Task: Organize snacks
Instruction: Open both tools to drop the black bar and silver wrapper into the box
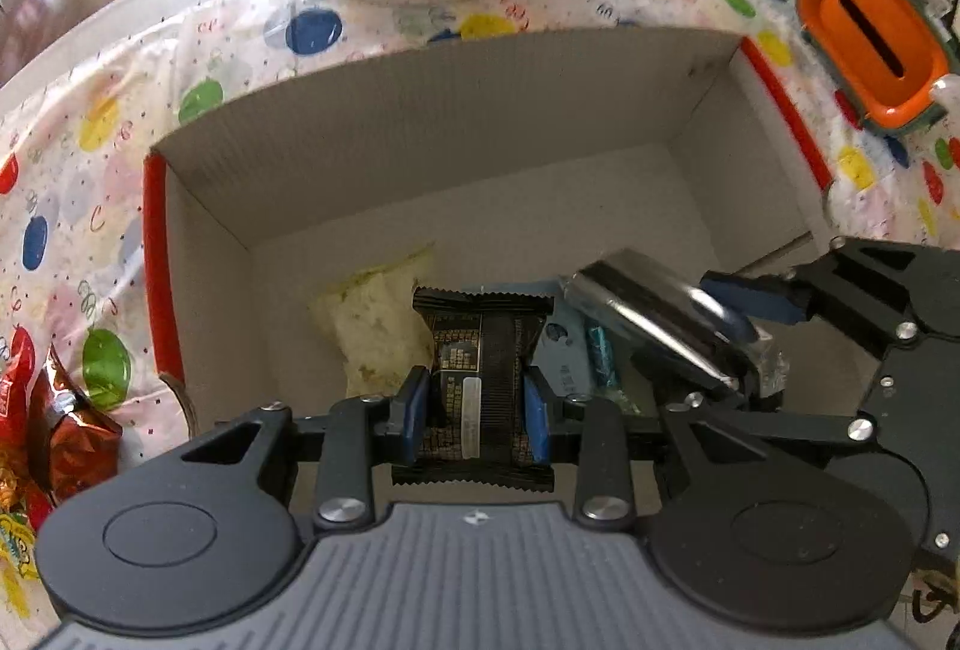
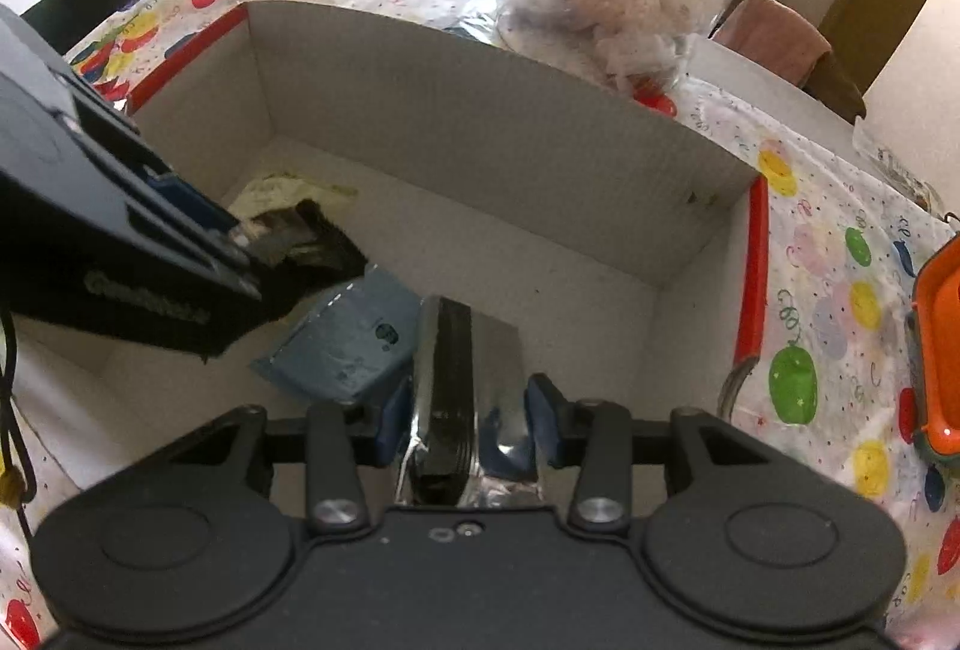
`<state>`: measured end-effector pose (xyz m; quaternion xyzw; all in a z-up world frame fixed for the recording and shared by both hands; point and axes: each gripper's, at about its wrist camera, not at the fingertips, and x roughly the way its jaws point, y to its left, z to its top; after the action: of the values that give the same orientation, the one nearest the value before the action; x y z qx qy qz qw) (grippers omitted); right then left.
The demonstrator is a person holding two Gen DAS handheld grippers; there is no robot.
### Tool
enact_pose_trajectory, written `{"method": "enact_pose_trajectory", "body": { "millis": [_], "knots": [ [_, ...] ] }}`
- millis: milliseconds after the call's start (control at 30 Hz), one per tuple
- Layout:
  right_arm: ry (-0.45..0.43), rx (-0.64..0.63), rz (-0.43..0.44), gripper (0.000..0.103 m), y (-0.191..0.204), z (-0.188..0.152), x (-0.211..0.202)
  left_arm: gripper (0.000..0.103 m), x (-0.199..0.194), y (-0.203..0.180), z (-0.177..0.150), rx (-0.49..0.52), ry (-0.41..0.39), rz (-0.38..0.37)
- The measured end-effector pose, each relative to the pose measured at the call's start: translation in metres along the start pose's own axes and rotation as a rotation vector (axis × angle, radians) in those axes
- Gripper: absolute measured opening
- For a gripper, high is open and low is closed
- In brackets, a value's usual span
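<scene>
Now a light, crinkly black snack pack (image 1: 480, 368) is held mid-body by the left gripper (image 1: 477, 413), a slippery silver pack (image 2: 465, 386) by the right gripper (image 2: 471, 419), box (image 1: 420, 110) at 12 o'clock.

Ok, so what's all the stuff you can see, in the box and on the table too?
box: one, white with red edges, on the table
black packet: one, held over the box by the left tongs
silver packet: one, with dark stripes, held by the right tongs
blue packet: one, lying in the box
yellowish packet: one, lying in the box
red snack bags: some, left of the box
orange container: one, right of the box
tablecloth: one, coloured dots
left tongs: shut
right tongs: shut
</scene>
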<state>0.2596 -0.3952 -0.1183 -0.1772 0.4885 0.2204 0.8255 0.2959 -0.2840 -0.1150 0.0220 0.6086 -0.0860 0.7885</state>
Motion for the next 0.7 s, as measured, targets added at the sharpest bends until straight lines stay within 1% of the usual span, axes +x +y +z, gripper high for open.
{"method": "enact_pose_trajectory", "body": {
  "millis": [200,333,400,433,467,533,700],
  "knots": [
    [-0.012,0.024,0.024,0.042,-0.006,-0.001,-0.005,0.032,0.005,0.000,0.005,-0.001,0.028,0.017],
    [-0.033,0.045,0.049,0.042,-0.009,-0.005,-0.012,0.032,0.002,0.001,0.004,-0.004,0.021,0.017],
    [-0.048,0.055,0.055,0.044,-0.011,-0.006,-0.016,0.033,0.000,0.001,0.002,-0.005,0.017,0.006],
    [-0.055,0.064,0.060,0.045,-0.012,-0.006,-0.018,0.035,-0.001,0.002,0.001,-0.009,0.012,0.005],
    [-0.063,0.073,0.069,0.045,-0.013,-0.007,-0.021,0.039,-0.002,0.003,0.000,-0.012,0.005,0.003],
    [-0.077,0.080,0.078,0.047,-0.013,-0.008,-0.028,0.043,-0.008,0.004,-0.004,-0.014,-0.014,0.001],
    [-0.121,0.101,0.092,0.050,-0.013,-0.012,-0.045,0.045,-0.024,0.005,-0.014,-0.030,-0.063,-0.017]
  ]
}}
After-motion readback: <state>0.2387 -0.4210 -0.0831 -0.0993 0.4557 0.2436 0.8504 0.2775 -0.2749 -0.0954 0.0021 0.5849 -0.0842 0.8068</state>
